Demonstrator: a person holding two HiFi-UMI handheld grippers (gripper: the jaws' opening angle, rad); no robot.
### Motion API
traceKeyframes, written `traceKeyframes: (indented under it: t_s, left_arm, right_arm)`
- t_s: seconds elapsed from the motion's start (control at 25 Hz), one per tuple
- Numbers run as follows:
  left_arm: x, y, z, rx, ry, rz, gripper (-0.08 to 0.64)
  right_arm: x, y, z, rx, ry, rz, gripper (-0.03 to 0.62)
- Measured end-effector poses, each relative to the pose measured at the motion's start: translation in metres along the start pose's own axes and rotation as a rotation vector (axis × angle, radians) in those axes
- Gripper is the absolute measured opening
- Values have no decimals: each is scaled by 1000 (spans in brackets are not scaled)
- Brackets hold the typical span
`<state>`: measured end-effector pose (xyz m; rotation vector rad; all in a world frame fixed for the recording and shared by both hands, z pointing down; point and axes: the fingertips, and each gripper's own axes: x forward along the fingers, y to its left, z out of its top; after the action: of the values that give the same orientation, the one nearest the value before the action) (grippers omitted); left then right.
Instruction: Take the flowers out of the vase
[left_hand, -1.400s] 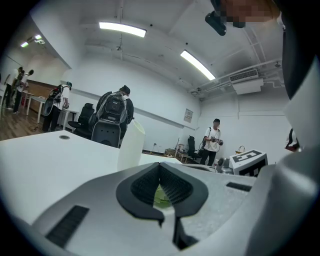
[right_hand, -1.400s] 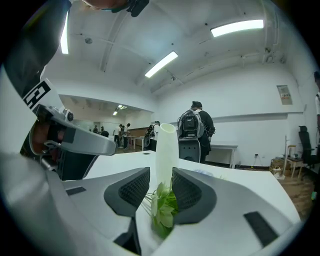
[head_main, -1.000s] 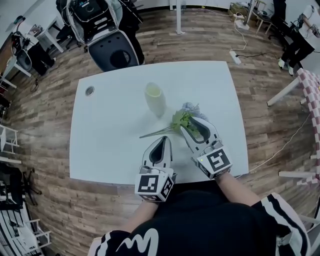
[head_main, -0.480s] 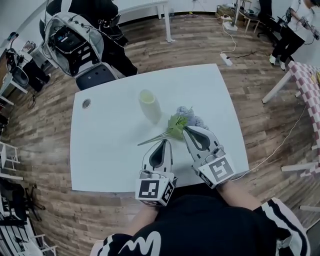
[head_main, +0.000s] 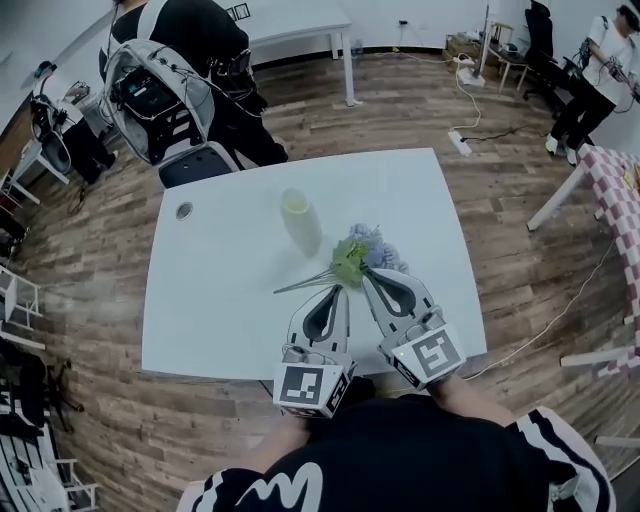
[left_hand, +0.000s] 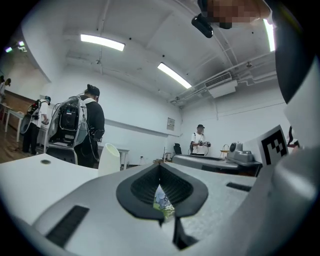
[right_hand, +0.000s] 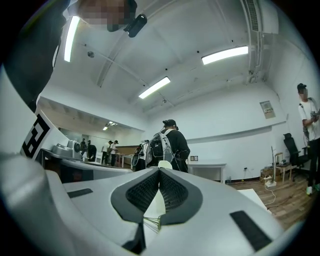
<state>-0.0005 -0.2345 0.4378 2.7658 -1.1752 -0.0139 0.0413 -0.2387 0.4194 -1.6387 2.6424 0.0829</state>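
Green-leaved pale-blue flowers (head_main: 362, 252) flat on white table (head_main: 220, 300); left tongs (head_main: 335, 291) and right tongs (head_main: 365, 275) both closed.

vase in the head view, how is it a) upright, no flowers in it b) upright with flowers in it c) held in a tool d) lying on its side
a: the vase stands upright on the table with an empty mouth, and the flowers are outside it, off to one side.

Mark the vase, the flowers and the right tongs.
vase (head_main: 303, 228): head view, on its side wall.
flowers (head_main: 351, 262): head view, on the green leaves.
right tongs (head_main: 365, 274): head view, at the closed tips.
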Motion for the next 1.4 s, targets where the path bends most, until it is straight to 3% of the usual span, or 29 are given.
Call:
traceKeyframes:
  t_s: [0.52, 0.84, 1.4]
  left_arm:
    - [-41, -85, -12, -4, -9, 62, 5]
    - [-99, -152, -32, -5, 11, 114, 5]
    - [-133, -200, -24, -7, -15, 122, 5]
  right_arm:
    - [-98, 11, 8, 17, 4, 42, 18]
    - [-179, 29, 14, 28, 12, 9, 18]
    - [-237, 58, 31, 7, -26, 67, 18]
